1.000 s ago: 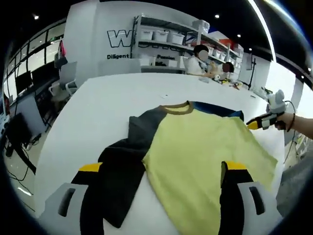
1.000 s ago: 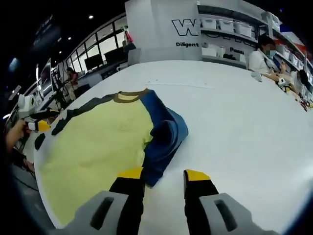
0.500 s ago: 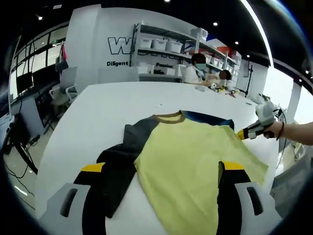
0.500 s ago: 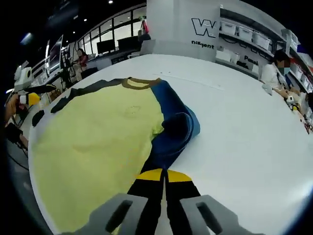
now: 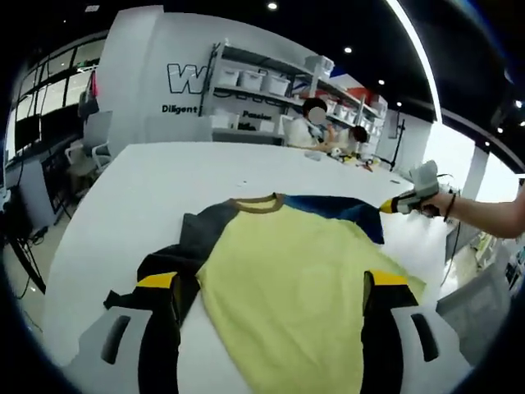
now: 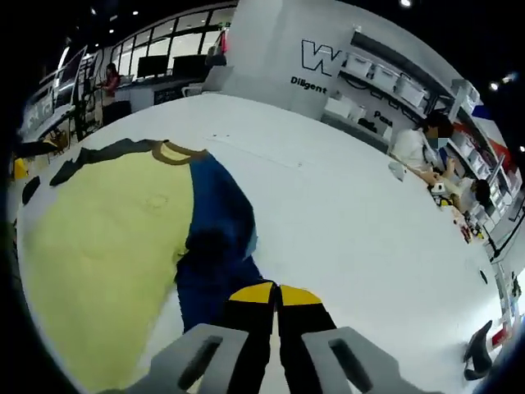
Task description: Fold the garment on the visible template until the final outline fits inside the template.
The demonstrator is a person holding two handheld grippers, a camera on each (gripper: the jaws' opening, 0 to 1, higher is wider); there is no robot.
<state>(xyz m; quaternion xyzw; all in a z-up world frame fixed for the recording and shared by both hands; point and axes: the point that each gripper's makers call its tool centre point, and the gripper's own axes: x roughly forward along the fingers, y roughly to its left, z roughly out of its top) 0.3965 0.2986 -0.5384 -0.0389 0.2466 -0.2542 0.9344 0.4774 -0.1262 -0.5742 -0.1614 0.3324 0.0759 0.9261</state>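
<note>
Garment (image 5: 299,287) lies spread on our white table (image 5: 156,189), yellow body toward us, brown collar at twelve o'clock in the left gripper view. Our left gripper (image 5: 271,283) hangs released above it, its jaws wide apart: one over the dark sleeve (image 5: 176,263) at nine o'clock, one over the yellow cloth. Our right gripper (image 6: 277,293) is clenched, yellow tips pressed together on the blue sleeve (image 6: 215,246); it also shows at two o'clock in the left view.
</note>
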